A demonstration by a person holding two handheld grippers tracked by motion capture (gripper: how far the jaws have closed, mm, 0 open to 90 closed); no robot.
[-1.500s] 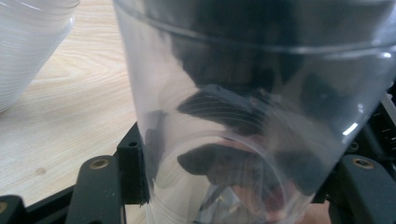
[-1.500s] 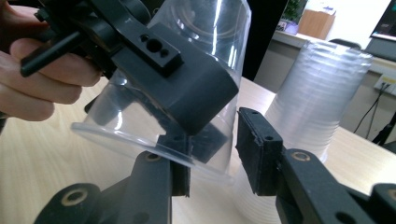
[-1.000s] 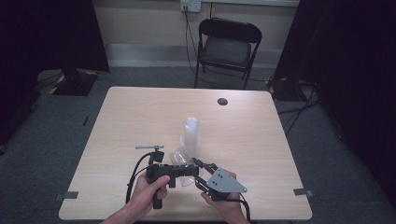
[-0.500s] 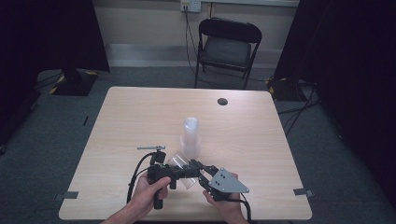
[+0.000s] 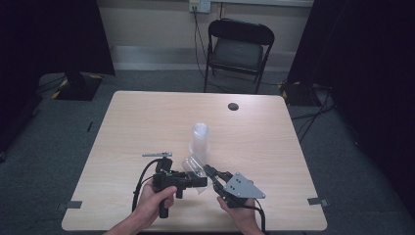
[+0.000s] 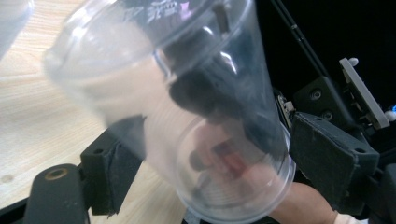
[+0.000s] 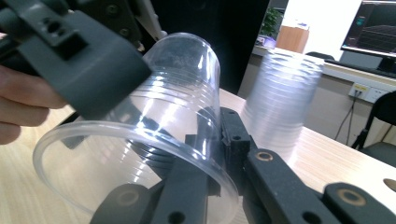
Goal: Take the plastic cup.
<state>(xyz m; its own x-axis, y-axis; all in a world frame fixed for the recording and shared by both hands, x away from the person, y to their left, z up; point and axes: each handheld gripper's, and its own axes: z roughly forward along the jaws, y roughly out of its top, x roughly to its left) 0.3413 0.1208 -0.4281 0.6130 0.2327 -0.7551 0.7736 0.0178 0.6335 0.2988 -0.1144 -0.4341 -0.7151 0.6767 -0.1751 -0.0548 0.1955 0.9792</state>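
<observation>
A clear plastic cup (image 5: 195, 165) hangs tilted just above the table (image 5: 274, 147) near its front edge. My right gripper (image 5: 209, 172) is shut on the cup's rim (image 7: 154, 121), with one jaw inside the wall and one outside, as the right gripper (image 7: 212, 140) view shows. My left gripper (image 5: 197, 180) has just been opening. The cup (image 6: 187, 93) still lies between its two spread pads (image 6: 112, 172), which do not press on it. Behind it stands an upright stack of clear cups (image 5: 200, 137), blurred in the right gripper view as the stack (image 7: 280, 98).
A small grey tool (image 5: 157, 154) lies on the table left of the stack. A black round disc (image 5: 233, 106) sits near the far edge. A folding chair (image 5: 240, 49) stands beyond the table. Tape marks (image 5: 315, 201) sit at the front corners.
The left gripper's jaws have spread apart off the cup. The right gripper has come in from the right and closed on the cup's rim. Both hands have hardly shifted.
</observation>
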